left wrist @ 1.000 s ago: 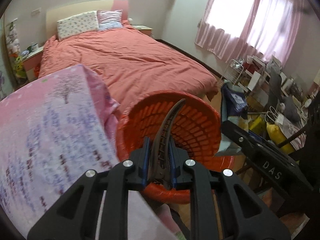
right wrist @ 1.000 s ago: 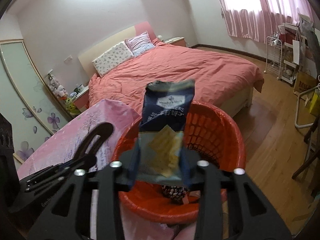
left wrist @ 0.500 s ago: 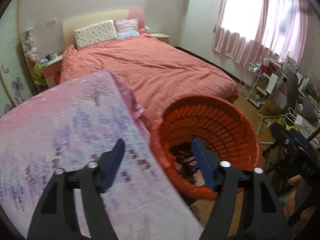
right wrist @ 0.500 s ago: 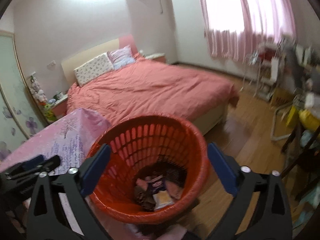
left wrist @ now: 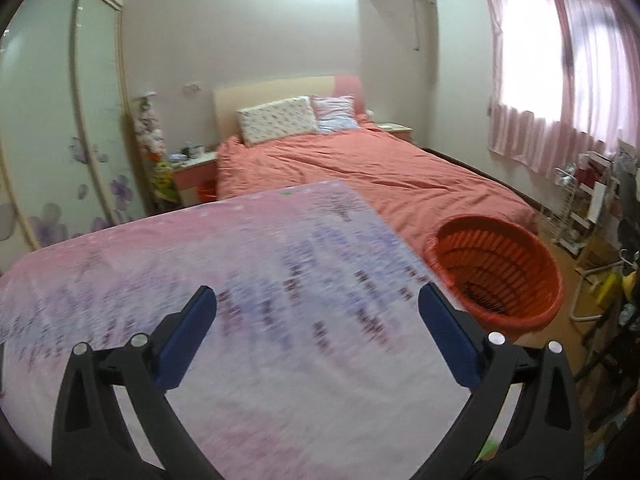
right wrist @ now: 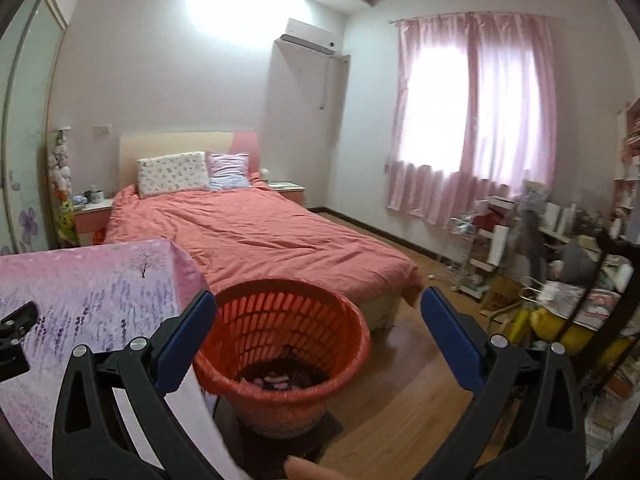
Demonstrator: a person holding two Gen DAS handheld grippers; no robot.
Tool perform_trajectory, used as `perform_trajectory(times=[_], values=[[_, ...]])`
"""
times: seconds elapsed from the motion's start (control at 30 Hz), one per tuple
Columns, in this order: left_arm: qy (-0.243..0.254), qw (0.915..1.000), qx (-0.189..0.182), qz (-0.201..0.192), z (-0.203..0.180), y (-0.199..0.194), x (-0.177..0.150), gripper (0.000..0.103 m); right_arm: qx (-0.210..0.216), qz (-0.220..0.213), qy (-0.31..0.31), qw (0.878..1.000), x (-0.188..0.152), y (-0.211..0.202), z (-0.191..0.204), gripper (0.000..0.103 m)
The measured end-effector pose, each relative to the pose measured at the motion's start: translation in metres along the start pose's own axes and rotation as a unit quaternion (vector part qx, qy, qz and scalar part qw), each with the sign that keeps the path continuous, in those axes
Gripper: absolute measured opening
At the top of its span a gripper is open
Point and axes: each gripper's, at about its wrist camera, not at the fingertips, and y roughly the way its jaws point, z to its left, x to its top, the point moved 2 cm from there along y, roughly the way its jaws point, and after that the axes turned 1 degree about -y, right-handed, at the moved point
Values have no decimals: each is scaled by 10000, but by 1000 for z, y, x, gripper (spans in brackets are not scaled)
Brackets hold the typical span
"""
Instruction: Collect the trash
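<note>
Sitting on the floor between the bed [right wrist: 256, 236] and the cloth-covered surface [left wrist: 224, 280], just beside the surface's edge, the single orange basket [right wrist: 280, 344] already holds a few scraps of trash [right wrist: 276, 380]; their count is unclear. Both claws are empty: the left claw [left wrist: 316, 332] is opening wide above the bare cloth, and the right claw [right wrist: 318, 336] stands spread before the basket. Best now to scan the surface and floor for leftover litter before reaching. Two pillows [right wrist: 172, 172] lie on the bed.
</note>
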Motion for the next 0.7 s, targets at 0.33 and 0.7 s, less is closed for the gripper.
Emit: perform_trajectory(times=[0.33,0.7], values=[[-583,9965,563,-224,52,-67,-47,99,582,236,214,9978,-14,-43,24,101],[-973,9929,680,70,70,-79,-63,99,635,1382,212,9881,-36,-38,38,101]])
